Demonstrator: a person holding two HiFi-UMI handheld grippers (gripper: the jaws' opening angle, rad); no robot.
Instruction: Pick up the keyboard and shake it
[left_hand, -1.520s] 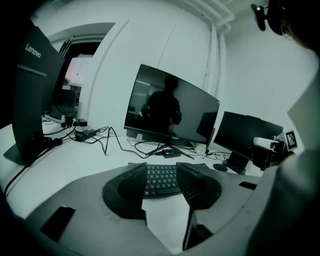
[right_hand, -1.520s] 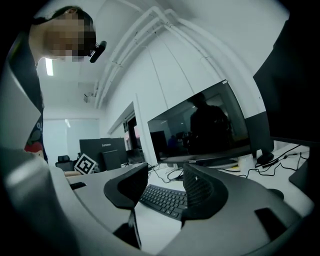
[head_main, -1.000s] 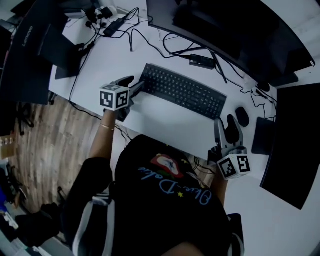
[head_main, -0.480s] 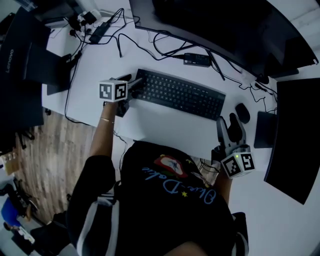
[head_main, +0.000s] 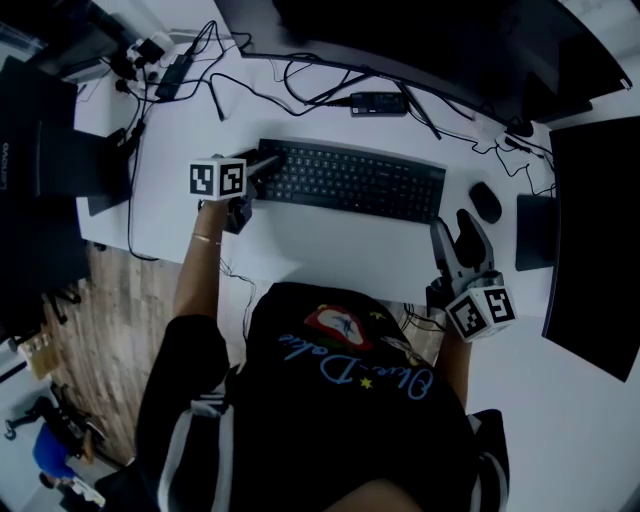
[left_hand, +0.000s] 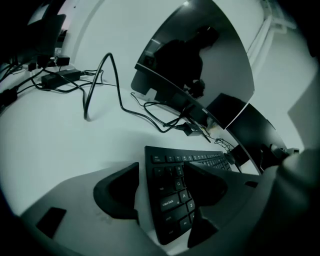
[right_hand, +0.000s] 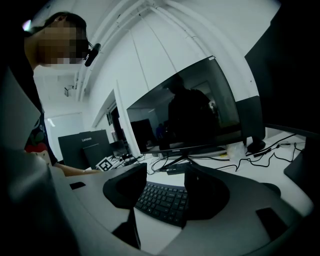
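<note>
white desk | ctr: blk kbd | mouse right of kbd | behind kbd: cables + adapter

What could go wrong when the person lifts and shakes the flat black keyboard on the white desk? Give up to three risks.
1. The left gripper, whose jaws have just been opening, straddles only the flat black keyboard's left end; a shallow bite may slip.
2. The right gripper is open and short of the right end, beside the small black mouse, which it might knock.
3. Loose black cables behind the keyboard could snag.
</note>
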